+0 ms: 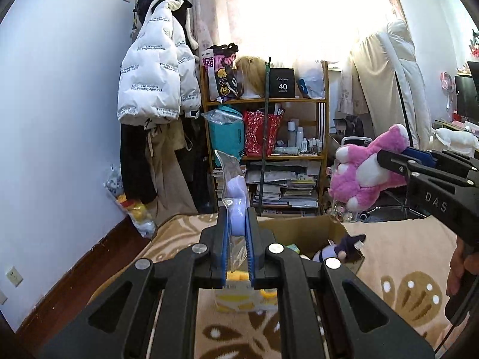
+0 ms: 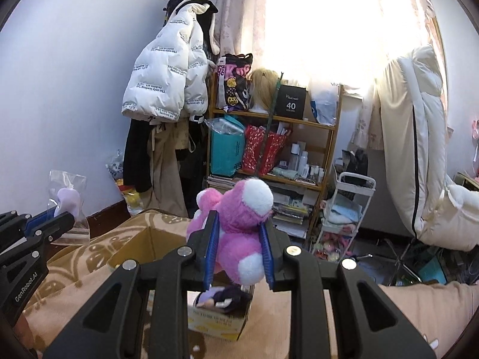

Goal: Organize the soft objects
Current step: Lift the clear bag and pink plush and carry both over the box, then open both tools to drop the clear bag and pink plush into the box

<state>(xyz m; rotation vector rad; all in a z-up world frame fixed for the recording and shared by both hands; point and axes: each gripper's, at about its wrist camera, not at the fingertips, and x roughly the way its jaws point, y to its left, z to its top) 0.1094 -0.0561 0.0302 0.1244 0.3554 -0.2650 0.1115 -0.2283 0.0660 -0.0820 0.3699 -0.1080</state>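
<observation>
My left gripper [image 1: 237,227] is shut on a clear plastic bag holding a pale lilac soft toy [image 1: 236,194], lifted above the bed; the same bagged lilac toy [image 2: 69,202] shows at the left of the right wrist view. My right gripper [image 2: 238,233] is shut on a pink and white plush toy [image 2: 239,224], which hangs in the air at the right of the left wrist view as the pink plush [image 1: 365,167]. Below both sits an open cardboard box [image 1: 311,227] on the bed, with a dark purple plush [image 1: 344,246] inside; the box [image 2: 215,323] lies under the pink plush.
A beige patterned blanket [image 1: 404,254] covers the bed. A wooden shelf [image 1: 266,100] crowded with bags, bottles and books stands beyond it, a white puffer jacket [image 1: 152,80] hangs to its left. A white trolley [image 2: 347,209] and draped bedding [image 2: 419,155] stand at the right.
</observation>
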